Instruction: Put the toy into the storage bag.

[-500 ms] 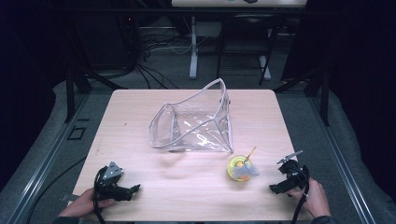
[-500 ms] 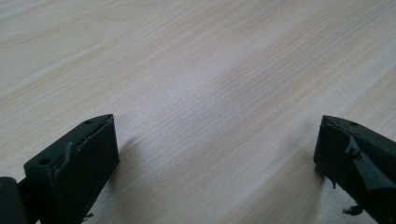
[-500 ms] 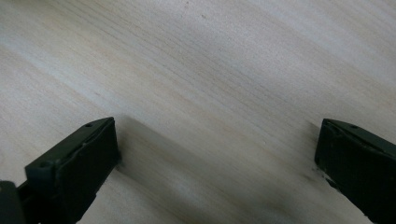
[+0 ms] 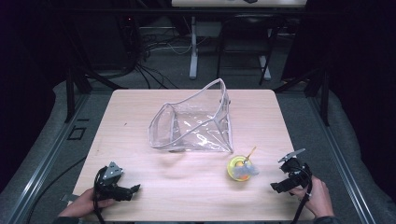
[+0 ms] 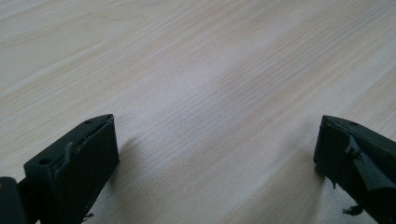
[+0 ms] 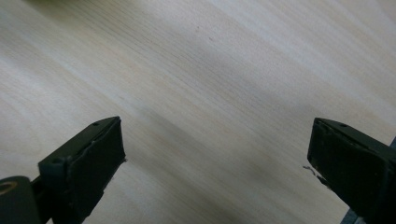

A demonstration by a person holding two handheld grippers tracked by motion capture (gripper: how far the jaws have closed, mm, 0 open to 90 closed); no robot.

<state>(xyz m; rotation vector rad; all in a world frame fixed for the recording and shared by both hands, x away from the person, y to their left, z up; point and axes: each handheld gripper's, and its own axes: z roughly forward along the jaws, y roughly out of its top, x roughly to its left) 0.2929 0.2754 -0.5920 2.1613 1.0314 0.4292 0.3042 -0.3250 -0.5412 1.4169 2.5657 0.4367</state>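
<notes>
The table (image 4: 140,112) is pale wood, or a wood-look laminate, with fine straight grain and a smooth matt finish, just a soft sheen up close. The bag (image 4: 196,126) toward the table's far edge is clear soft plastic, glossy, creased, catching glare. The little yellow bowl (image 4: 238,168) near the right edge looks like shiny plastic with something grey and fuzzy in it. The left gripper (image 5: 210,154) and right gripper (image 6: 215,154) have matt black plastic-looking jaws, rough and frayed along their edges.

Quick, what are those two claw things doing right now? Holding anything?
Left gripper: open, holding nothing, low over the bare table.
Right gripper: open, holding nothing, just right of the small yellow toy.
</notes>
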